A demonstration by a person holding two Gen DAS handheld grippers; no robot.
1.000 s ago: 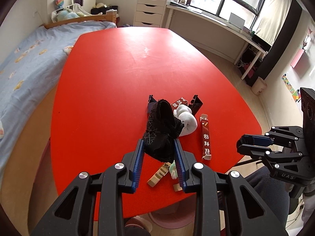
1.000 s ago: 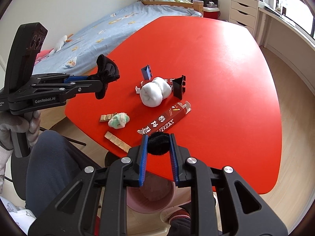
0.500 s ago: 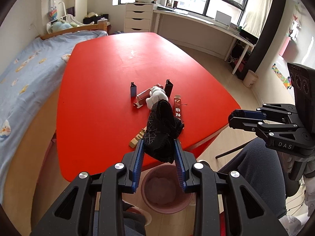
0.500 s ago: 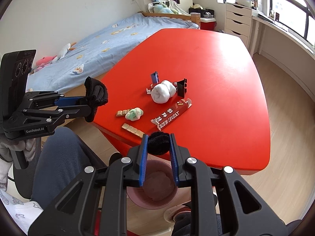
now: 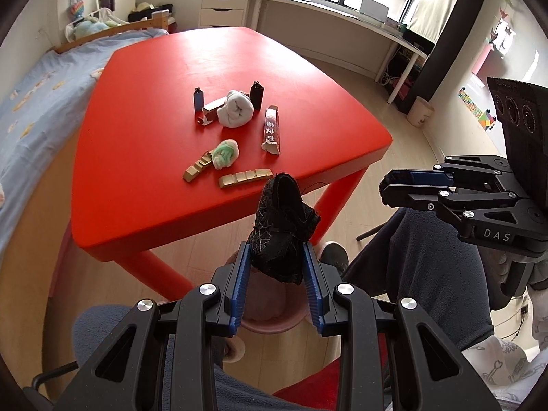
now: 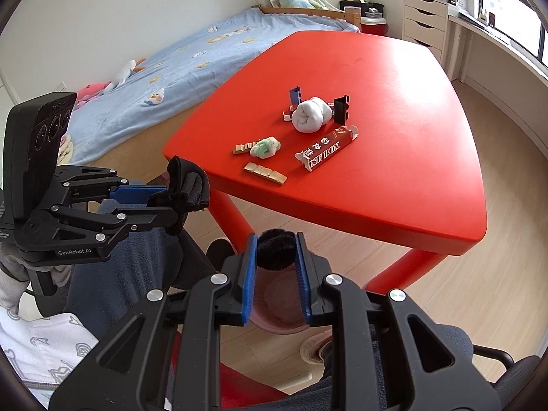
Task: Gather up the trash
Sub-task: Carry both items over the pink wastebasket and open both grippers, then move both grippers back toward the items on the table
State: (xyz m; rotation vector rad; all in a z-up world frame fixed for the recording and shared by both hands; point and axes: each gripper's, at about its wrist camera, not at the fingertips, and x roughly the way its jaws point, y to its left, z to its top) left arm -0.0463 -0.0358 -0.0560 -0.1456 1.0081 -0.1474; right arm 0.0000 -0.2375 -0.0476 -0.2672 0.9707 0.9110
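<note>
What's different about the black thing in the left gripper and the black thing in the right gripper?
The black cloth in the left gripper is long and wrinkled, with thin pale lines, and sticks far out past the fingers. The black fuzzy ball in the right gripper is small, round and plain, and barely pokes out. Both are black, pinched tight, and held above the pink bin, off the red table.
</note>
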